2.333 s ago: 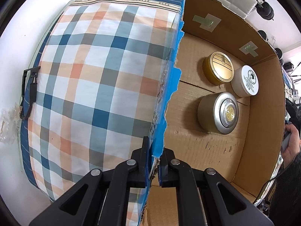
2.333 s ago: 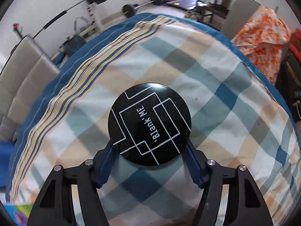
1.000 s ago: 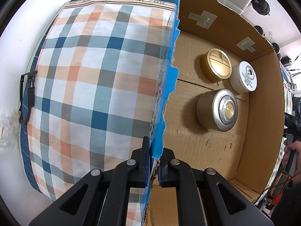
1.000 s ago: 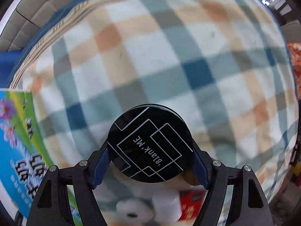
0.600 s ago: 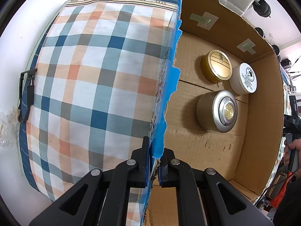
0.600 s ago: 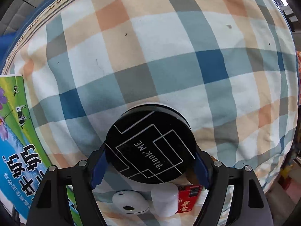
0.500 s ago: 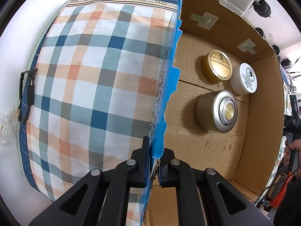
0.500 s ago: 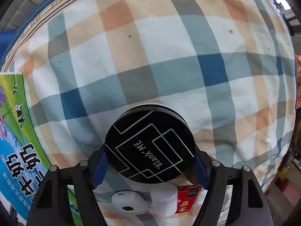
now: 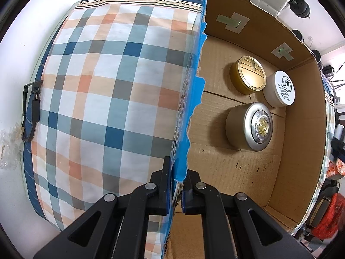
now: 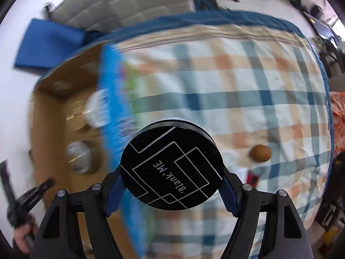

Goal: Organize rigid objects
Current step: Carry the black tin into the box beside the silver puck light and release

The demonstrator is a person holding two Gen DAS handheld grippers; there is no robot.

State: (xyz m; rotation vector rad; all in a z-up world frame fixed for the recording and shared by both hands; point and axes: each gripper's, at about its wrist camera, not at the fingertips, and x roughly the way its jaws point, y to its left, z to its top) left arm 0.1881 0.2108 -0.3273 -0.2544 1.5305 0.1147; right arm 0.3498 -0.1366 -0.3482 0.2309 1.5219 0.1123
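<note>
- A checked bedspread (image 10: 248,99) covers the bed, with the cardboard box (image 9: 301,129) on it.
- The right gripper (image 10: 171,186) clamps the black round tin (image 10: 171,170) above the bedspread, just right of the box's blue wall (image 10: 112,108).
- The left gripper (image 9: 177,191) pinches that wall (image 9: 189,133) shut.
- Inside sit a gold tin (image 9: 248,74), a white jar (image 9: 280,88) and a silver tin (image 9: 250,126).
- A brown egg-like thing (image 10: 260,153) lies to the right.

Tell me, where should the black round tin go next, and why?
Probably over the box wall and down onto bare cardboard. The right gripper grips the black tin above the bed, the left gripper pinches the cardboard box wall, and three tins already sit inside.
</note>
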